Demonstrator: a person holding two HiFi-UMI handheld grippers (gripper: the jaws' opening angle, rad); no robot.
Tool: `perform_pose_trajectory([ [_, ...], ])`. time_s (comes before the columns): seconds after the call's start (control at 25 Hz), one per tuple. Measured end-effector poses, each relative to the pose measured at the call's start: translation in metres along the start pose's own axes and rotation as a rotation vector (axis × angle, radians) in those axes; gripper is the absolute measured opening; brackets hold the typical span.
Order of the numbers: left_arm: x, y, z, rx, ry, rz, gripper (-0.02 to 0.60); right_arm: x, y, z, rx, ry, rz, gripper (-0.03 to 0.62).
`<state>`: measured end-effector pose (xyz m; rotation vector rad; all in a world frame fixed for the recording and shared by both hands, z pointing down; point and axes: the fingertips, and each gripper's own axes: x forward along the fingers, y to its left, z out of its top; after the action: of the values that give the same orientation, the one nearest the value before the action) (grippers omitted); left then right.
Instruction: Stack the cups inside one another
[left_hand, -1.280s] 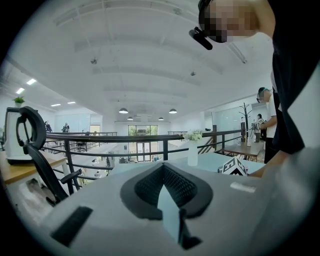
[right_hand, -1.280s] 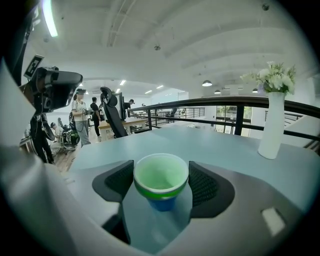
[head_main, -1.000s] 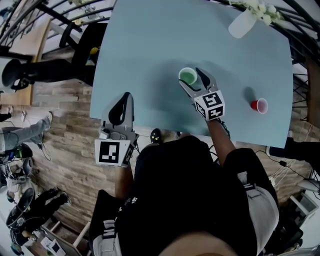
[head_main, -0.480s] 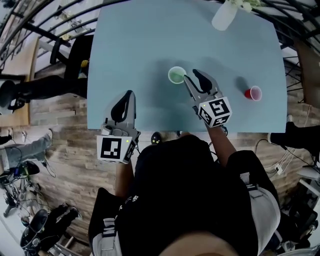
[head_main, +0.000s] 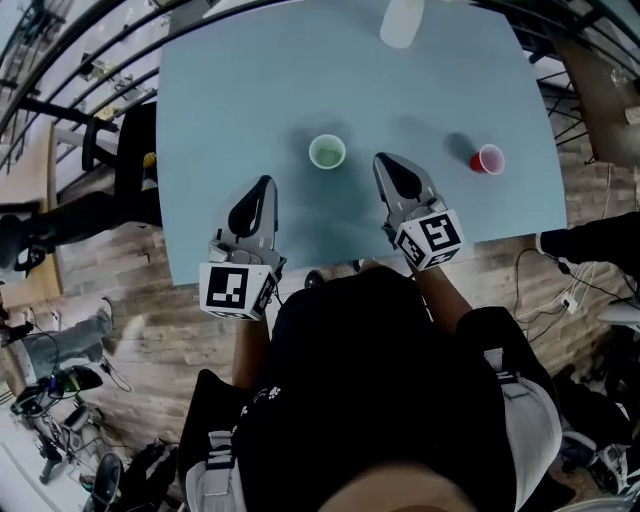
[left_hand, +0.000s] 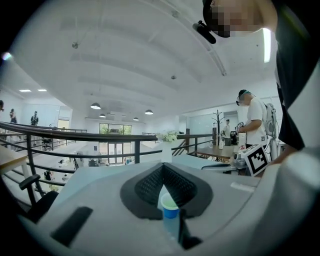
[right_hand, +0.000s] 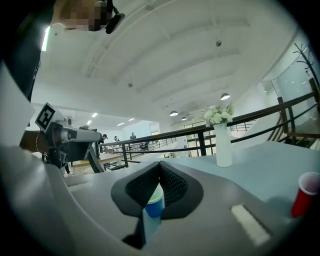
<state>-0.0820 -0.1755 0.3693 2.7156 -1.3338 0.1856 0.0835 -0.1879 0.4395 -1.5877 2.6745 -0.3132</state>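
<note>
Head view: blue cup (head_main: 327, 152), green inside, stands upright mid-worktop (head_main: 230, 100). Red cup (head_main: 488, 159) stands well to its right. Left tongs (head_main: 265, 183) sit below-left of the blue cup, right tongs (head_main: 384, 161) near its right, both clear of it.
Left gripper view: jaws together, empty; blue cup beyond them.
Right gripper view: jaws have just closed, nothing between; blue cup ahead.

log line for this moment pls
phase: cups unstacked | left gripper: shut, empty | right gripper: just closed, empty | blue cup, red cup: apart on table
</note>
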Motion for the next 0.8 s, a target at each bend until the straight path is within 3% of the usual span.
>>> perform_pose_trajectory([
  [0.4, 0.038, -0.03, -0.004, 0.004, 0.012, -0.151, -0.017, -0.036, -0.029, 0.0, -0.018, -0.018, -0.148, 0.006],
  [0.8, 0.074, -0.066, -0.007, 0.026, 0.028, -0.282, -0.017, -0.095, -0.095, -0.003, -0.007, -0.035, -0.381, 0.008],
])
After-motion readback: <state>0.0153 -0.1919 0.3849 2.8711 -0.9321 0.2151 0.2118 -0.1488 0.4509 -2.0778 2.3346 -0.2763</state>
